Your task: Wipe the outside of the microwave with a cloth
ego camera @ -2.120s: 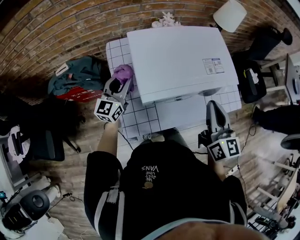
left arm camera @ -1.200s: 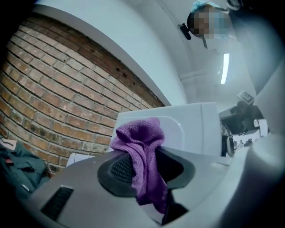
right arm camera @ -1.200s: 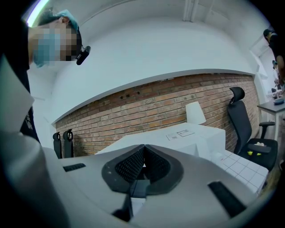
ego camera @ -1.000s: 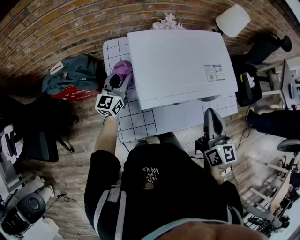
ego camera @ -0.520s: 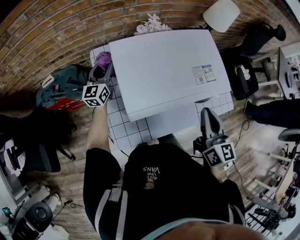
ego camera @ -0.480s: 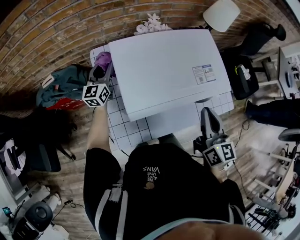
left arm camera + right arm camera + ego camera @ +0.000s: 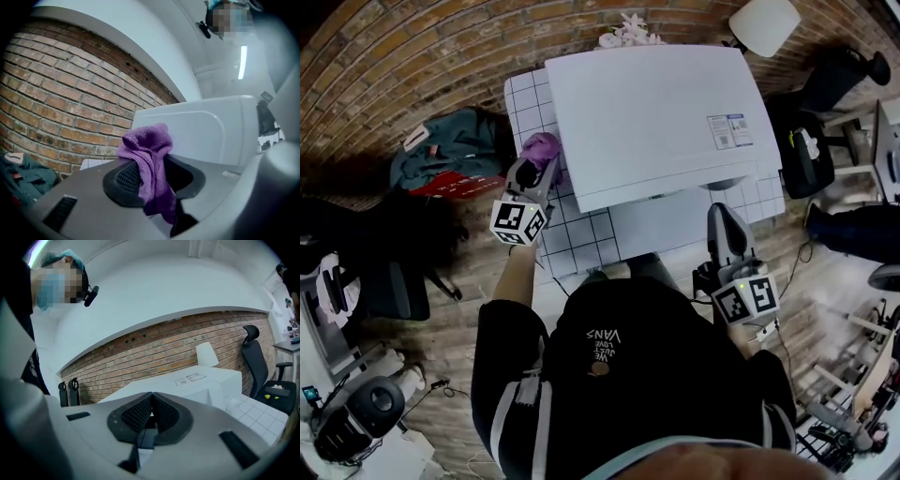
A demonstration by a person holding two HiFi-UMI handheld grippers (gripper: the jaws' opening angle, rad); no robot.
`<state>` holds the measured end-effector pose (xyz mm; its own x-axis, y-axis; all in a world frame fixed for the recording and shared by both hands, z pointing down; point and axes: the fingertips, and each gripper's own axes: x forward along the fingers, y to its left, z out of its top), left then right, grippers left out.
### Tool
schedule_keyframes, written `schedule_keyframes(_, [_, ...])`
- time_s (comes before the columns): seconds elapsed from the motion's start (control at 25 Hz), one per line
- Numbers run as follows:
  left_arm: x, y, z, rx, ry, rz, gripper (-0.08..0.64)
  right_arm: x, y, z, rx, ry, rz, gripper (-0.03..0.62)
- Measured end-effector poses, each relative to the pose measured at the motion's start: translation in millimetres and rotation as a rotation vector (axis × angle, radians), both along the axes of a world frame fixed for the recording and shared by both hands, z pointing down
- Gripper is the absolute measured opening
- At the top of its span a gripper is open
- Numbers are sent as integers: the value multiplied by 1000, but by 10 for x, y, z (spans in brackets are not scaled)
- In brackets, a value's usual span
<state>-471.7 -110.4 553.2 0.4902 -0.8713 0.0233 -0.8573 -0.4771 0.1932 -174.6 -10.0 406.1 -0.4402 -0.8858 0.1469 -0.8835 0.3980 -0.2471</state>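
The white microwave (image 7: 656,117) stands on a white grid-tiled table (image 7: 581,234) against a brick wall. My left gripper (image 7: 541,167) is shut on a purple cloth (image 7: 542,147), held beside the microwave's left side (image 7: 206,126). In the left gripper view the cloth (image 7: 147,159) bunches up between the jaws of the left gripper (image 7: 151,172) and hangs down. My right gripper (image 7: 721,217) sits near the microwave's front right corner, apart from it, shut with nothing held. In the right gripper view the right gripper (image 7: 151,406) has its pads touching, with the microwave (image 7: 187,385) beyond.
A green bag (image 7: 455,150) lies on the wooden floor left of the table. A white lamp shade (image 7: 764,23) and black office chairs (image 7: 853,66) stand at the right. Pale flowers (image 7: 630,28) sit behind the microwave. A black chair (image 7: 262,376) shows in the right gripper view.
My left gripper with the cloth has come back toward me along the microwave's left side, after reaching farther back half a second ago. The right gripper has stayed about where it was.
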Motion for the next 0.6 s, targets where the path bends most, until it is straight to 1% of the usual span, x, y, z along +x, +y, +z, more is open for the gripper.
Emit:
schedule_keyframes(0.12, [45, 463, 93, -35, 34, -2, 133, -137, 103, 30, -4, -8, -32, -3])
schedule_keyframes(0.32, [219, 1084, 219, -81, 73, 30, 133, -304, 256, 81, -12, -15, -62, -3])
schedule_keyframes(0.48, [411, 1374, 384, -137, 118, 67, 133, -407, 317, 83, -10, -15, -83, -3])
schedule_keyframes(0.6, [490, 1397, 496, -168, 141, 75, 133, -426, 342, 71, -7, -11, -82, -3])
